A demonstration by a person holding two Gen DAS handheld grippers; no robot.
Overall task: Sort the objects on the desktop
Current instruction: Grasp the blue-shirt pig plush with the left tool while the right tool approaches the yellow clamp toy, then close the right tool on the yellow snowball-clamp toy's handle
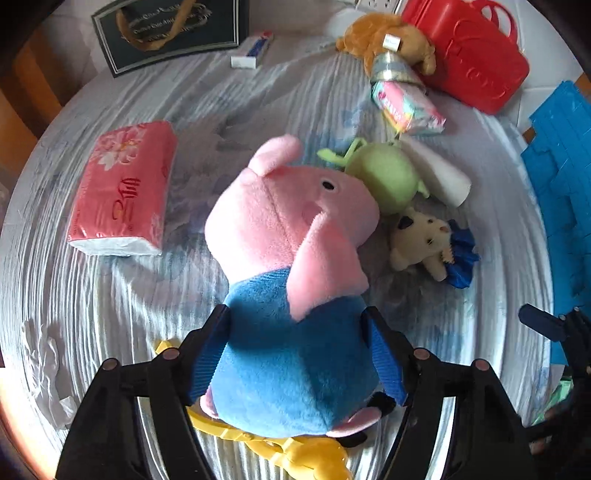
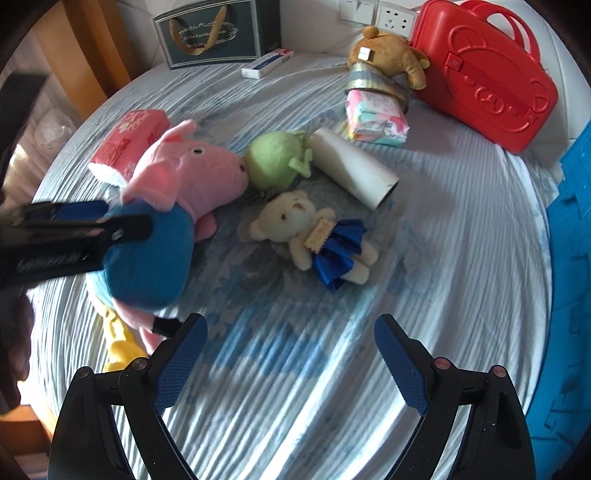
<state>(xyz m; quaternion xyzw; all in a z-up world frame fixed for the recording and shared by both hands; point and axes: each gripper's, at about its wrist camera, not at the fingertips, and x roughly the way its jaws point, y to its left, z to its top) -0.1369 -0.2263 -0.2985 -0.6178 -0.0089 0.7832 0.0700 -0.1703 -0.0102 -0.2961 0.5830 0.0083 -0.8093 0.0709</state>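
Pink pig toy [image 1: 288,280] is clamped at its blue body by the left tongs [image 1: 295,350], head pointing away. Right tongs [image 2: 291,354] gape empty, nearer the small bear [image 2: 295,225] ahead.

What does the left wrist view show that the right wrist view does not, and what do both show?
Only the left wrist view shows the left gripper from behind, its jaws pressed on both sides of the pig plush's blue body. Only the right wrist view shows the right gripper, open over bare sheet, and the wall sockets. Both show the pig plush, cream teddy bear and red case.
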